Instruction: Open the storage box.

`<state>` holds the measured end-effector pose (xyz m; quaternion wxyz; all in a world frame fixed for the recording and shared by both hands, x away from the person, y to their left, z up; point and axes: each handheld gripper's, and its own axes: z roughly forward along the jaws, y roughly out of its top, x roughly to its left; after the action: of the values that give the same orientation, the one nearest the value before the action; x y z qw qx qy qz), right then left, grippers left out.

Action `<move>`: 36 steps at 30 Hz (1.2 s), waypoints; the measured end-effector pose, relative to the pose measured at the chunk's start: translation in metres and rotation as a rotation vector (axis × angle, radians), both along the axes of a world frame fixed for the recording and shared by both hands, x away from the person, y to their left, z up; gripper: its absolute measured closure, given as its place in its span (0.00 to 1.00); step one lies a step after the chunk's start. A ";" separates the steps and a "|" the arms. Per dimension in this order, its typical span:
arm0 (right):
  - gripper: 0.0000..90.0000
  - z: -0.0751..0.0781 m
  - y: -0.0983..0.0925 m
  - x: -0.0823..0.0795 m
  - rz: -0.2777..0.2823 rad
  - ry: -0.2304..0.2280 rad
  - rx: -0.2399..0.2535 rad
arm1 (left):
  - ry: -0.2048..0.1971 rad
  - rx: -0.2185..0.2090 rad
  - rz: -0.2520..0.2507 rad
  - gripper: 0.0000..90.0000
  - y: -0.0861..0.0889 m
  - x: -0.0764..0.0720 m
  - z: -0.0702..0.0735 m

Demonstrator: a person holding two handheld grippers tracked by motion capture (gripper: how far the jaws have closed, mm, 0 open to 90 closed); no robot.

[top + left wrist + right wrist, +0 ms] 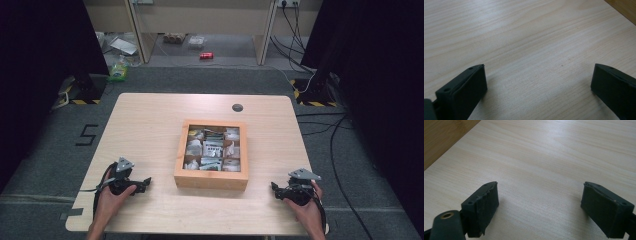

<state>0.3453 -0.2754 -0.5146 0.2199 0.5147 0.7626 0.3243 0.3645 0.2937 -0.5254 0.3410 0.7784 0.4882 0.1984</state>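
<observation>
your left gripper (145, 182) rests on the table (150, 115) with its jaws wide apart, gripping nothing. your right gripper (274, 188) sits the same way, jaws spread over bare wood. between them stands the wooden compartment box (211, 180) of packets (213, 148), apart from both.

Middle of the table: the wooden box (211, 179) sits here, with high walls all round and small packets (213, 149) packed in its little rooms.
Left side: bare table (140, 125) from the box wall out to the edge, where the left gripper (143, 183) rests with its jaws wide apart.
Right side: a thinner bare strip, where the right gripper (274, 189) rests, jaws wide apart too.
Far side: open wood, with a small dark round cap (237, 107) set in it.
Front edge: a narrow bare strip between the two grippers, below the box.
</observation>
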 end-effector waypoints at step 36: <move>0.35 0.030 0.039 -0.021 0.121 -0.079 0.137 | -0.001 -0.004 -0.024 0.00 0.003 0.000 0.000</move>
<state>0.3247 -0.2363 -0.4844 0.1940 0.4683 0.7590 0.4085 0.3648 0.2963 -0.5255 0.3452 0.7835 0.4790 0.1939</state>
